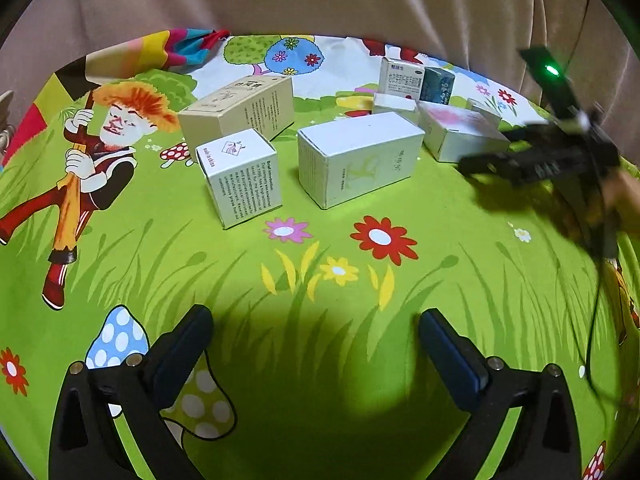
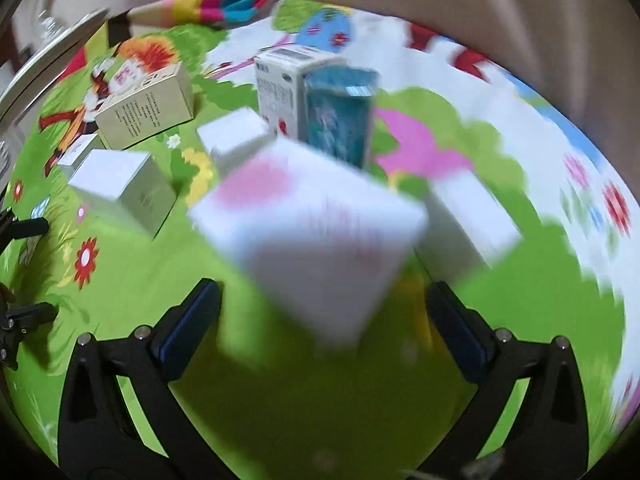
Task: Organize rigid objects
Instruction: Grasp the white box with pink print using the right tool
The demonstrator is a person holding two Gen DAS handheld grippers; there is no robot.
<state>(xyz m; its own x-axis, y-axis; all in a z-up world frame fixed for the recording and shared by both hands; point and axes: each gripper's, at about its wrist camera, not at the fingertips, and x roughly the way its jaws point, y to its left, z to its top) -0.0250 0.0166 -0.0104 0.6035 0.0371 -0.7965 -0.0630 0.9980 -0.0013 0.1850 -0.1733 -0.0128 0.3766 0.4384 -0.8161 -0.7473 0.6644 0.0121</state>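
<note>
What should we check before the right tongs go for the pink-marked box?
1. Right tongs open: ok, both pads stand clear and nothing is pressed between them.
2. Pink-marked box lined up: cannot tell; it sits just ahead of the gap, but the right wrist view is motion-blurred.
3. Room beside it: not ok; a small white box lies close on one side, and the teal box stands right behind.
4. Left tongs out of the way: ok, open and empty over bare cloth, well short of the boxes.
5. Box whole, not crushed: cannot tell from the blur.
</note>
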